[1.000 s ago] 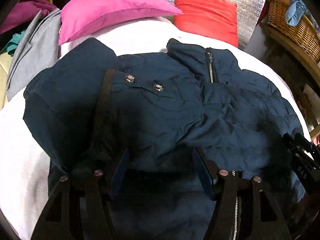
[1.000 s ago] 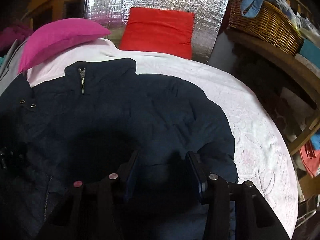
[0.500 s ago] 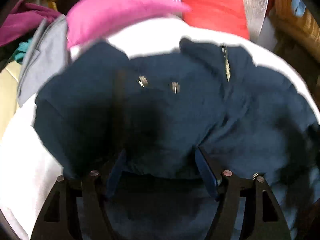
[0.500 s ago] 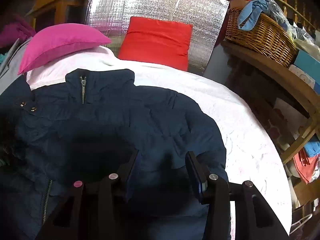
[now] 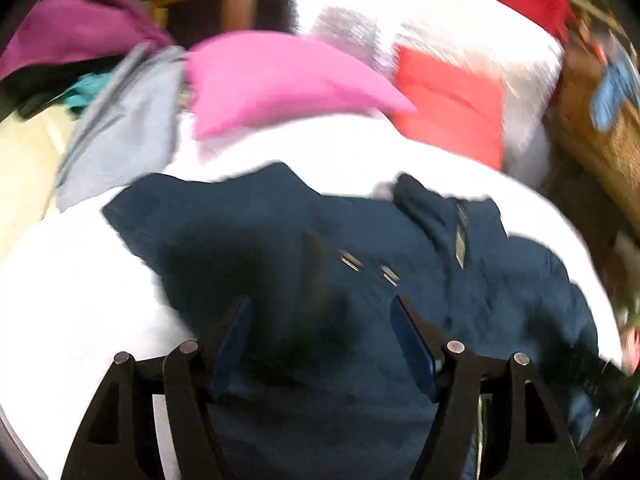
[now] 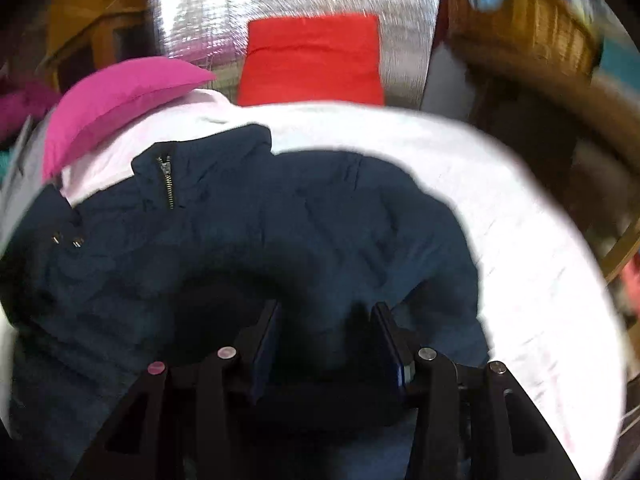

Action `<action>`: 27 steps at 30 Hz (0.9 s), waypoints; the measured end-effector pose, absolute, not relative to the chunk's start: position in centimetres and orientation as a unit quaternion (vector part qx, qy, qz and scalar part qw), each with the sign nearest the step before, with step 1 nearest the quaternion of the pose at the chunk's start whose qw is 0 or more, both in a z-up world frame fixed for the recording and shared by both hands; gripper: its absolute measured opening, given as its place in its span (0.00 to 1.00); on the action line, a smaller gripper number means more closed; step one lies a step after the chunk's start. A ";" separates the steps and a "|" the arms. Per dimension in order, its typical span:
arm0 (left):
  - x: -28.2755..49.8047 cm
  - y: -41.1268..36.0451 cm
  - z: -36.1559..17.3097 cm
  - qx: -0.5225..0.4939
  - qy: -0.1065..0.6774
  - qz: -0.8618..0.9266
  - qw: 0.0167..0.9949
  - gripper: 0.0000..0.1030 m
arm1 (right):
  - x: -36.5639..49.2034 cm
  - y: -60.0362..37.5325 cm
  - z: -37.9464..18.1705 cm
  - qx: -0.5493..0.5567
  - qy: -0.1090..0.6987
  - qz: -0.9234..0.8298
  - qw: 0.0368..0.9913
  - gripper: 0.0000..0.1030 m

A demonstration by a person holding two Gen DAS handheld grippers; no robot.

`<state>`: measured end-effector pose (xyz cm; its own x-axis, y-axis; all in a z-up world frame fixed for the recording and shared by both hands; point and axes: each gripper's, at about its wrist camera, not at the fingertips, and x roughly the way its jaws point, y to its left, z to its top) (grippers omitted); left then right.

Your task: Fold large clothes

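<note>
One sleeve seems folded across the chest of the navy jacket (image 6: 248, 240), which lies on the white bed (image 6: 540, 280) below the pink pillow (image 6: 120, 96). Left gripper (image 5: 320, 336) and right gripper (image 6: 326, 336) hover with jaws spread, holding nothing; most folding is left.

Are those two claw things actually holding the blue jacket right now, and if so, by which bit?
Neither holds it. The left gripper and right gripper both stand open above the navy jacket, gripping no fabric.
</note>
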<state>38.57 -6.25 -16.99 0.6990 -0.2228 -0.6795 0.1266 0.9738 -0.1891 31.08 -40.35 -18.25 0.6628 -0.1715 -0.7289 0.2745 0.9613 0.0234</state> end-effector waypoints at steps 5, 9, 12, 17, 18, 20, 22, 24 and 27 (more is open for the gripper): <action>41.0 2.4 -18.4 -0.194 0.394 -0.041 0.898 0.76 | 31.8 -40.6 -19.5 0.081 0.423 -0.108 0.896 0.50; 43.2 5.8 -21.1 -0.268 0.429 -0.047 0.861 0.76 | 30.7 -41.2 -18.1 0.135 0.387 -0.083 0.908 0.50; 44.6 6.9 -22.8 -0.332 0.431 -0.070 0.836 0.76 | 30.3 -41.2 -17.1 0.147 0.363 -0.077 0.917 0.50; 47.2 6.9 -24.3 -0.389 0.441 -0.109 0.802 0.76 | 30.1 -40.6 -17.2 0.139 0.359 -0.078 0.920 0.50; 47.4 7.0 -24.5 -0.399 0.439 -0.110 0.797 0.76 | 30.1 -40.5 -17.3 0.139 0.361 -0.078 0.919 0.50; 48.0 7.7 -24.9 -0.418 0.431 -0.110 0.792 0.76 | 30.1 -40.4 -17.5 0.138 0.364 -0.080 0.918 0.50; 48.7 8.2 -24.9 -0.428 0.418 -0.106 0.794 0.74 | 30.3 -40.7 -17.9 0.139 0.368 -0.080 0.916 0.50; 49.4 8.4 -25.0 -0.432 0.413 -0.101 0.796 0.53 | 30.3 -40.8 -18.1 0.142 0.373 -0.079 0.913 0.50; 50.3 8.5 -25.2 -0.426 0.412 -0.091 0.800 0.28 | 30.2 -40.9 -18.2 0.145 0.376 -0.081 0.912 0.50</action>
<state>50.29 8.51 -25.22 0.6436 -0.4974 -0.5817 -0.2056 0.6198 -0.7574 30.20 -40.88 -18.24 0.7044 -0.0385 -0.7088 0.2568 0.9447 0.2040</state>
